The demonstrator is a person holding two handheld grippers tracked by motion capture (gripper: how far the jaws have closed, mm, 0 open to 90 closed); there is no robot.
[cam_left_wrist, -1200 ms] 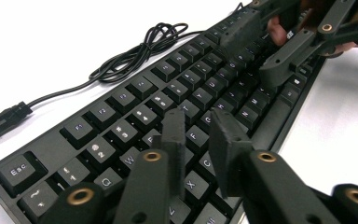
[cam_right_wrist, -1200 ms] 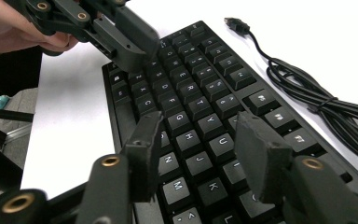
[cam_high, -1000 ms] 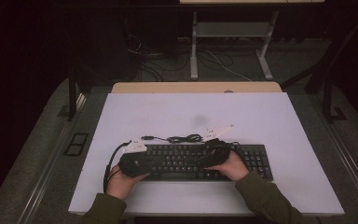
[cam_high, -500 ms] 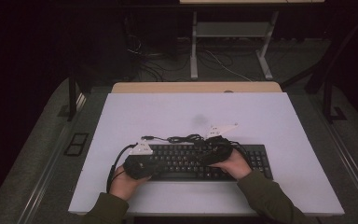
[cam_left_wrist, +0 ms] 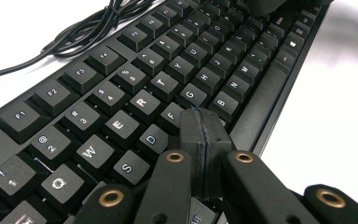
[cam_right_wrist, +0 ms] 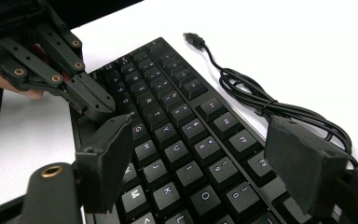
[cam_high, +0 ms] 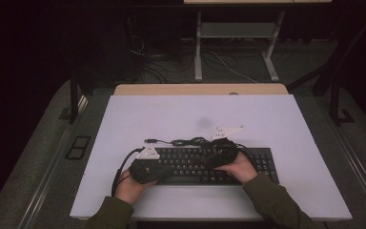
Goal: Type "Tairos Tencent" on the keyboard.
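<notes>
Pressing keys is the step in hand: the keyboard (cam_high: 209, 164) lies at lower centre of the table (cam_high: 276, 119). The left hand-held gripper (cam_left_wrist: 200, 140), jaws closed and empty, is best lowered straight onto one key; the right hand-held gripper (cam_right_wrist: 214, 158) is held wide above.

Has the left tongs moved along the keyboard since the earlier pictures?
Yes. The left tongs has shifted slightly right along the keyboard, away from its left end and toward the middle keys.
</notes>
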